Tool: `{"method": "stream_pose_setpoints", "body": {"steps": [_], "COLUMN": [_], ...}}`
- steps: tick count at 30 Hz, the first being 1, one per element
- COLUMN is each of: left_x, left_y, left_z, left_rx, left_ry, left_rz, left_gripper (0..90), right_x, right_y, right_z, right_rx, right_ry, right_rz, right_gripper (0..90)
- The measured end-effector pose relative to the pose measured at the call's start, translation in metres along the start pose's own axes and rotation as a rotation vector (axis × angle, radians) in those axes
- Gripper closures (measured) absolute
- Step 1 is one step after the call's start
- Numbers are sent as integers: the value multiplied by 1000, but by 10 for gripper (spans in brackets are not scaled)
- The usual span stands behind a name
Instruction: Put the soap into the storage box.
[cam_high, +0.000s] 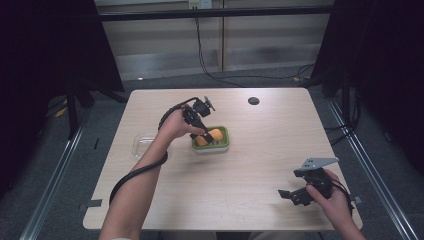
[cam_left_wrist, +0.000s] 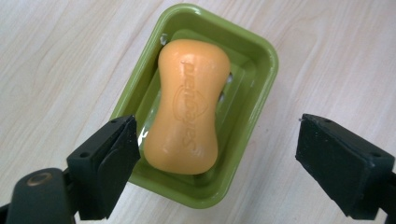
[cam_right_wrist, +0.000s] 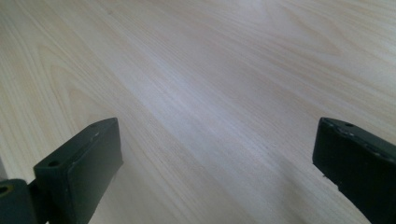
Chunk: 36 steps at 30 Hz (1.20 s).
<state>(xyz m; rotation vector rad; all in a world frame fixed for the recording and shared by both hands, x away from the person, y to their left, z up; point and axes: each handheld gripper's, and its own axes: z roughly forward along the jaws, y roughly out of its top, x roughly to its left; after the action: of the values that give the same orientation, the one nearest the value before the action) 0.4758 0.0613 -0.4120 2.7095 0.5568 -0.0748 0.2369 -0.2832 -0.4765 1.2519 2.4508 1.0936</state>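
Observation:
An orange soap bar (cam_left_wrist: 189, 106) lies in a green soap dish (cam_left_wrist: 254, 51) near the middle of the table. In the high view the soap bar (cam_high: 211, 136) and the green dish (cam_high: 223, 142) sit just right of my left hand. My left gripper (cam_left_wrist: 217, 154) hangs over the dish, open, its jaws wide apart on either side of the soap's near end and not touching it. The left gripper (cam_high: 202, 131) points down into the dish. My right gripper (cam_right_wrist: 215, 163) is open above bare wood, and the right gripper (cam_high: 290, 196) rests near the table's front right corner.
A clear plastic lid or tray (cam_high: 142, 144) lies left of the dish, partly behind my left forearm. A small black round disc (cam_high: 253, 101) sits at the back of the wooden table (cam_high: 260, 165). Cables run on the floor beyond the far edge.

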Motion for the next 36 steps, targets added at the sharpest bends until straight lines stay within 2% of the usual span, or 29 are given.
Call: {"method": "stream_pose_setpoints", "body": {"steps": [1,3,4,5,7,8,10,11,14,15,18,20,21,22,26,28,31,32,33,34,36], "left_x": [-1,-2,-1,-3,-4,-5,-8,-7,-9,-9,-13,-15,-15,-16,-19,-18,-22,-22,-24,-25,-27], "left_y": [-1,-3,-3,-4,-5,-6,-8,-8,-11,-13,-17,-20,-21,-23,-30,-33,-38,-39,-40,-41,-43], "left_z": [1,0,-2,-2,-3,-3,-4,-5,-5,-4,-4,-5,-6,-7,-5,-6,-3,-3,-2,-2,-1], "left_rx": [-31,-46,-20,-33,-27,-31,-30,-27,-24,-22,-38,-48,-34,-32,-40,-28,-47,-36,-52,-45,-58], "left_ry": [2,8,5,9,22,32,29,31,23,24,19,21,19,20,18,3,4,7,1,4,-3], "left_rz": [-15,-22,2,-8,-5,-24,-25,-3,-10,11,-8,-9,9,10,-10,3,-8,4,-13,-4,-14], "left_gripper": [110,100,93,88,75,66,60,61,62,59,51,45,45,46,44,42,43,44,43,43,43], "right_x": [0,0,0,0,1,1,1,1,1,1,1,1,1,1,2,2,2,2,2,2,2], "right_y": [0,0,0,0,0,0,0,0,1,1,0,0,0,0,1,1,1,1,1,1,1], "right_z": [0,0,0,0,0,0,0,0,0,0,0,0,0,1,2,2,2,2,2,2,2], "right_rx": [0,0,3,2,2,2,5,5,7,6,7,5,9,9,3,6,5,4,1,3,4], "right_ry": [1,1,3,3,4,3,5,4,7,5,4,5,4,3,8,6,7,7,8,6,6], "right_rz": [0,-1,-4,-5,-4,-4,3,1,0,0,3,2,5,3,-7,-1,-2,-3,-6,-4,-2], "right_gripper": [13,13,13,13,13,13,13,13,13,13,13,13,13,13,13,13,13,13,13,13,13]}}
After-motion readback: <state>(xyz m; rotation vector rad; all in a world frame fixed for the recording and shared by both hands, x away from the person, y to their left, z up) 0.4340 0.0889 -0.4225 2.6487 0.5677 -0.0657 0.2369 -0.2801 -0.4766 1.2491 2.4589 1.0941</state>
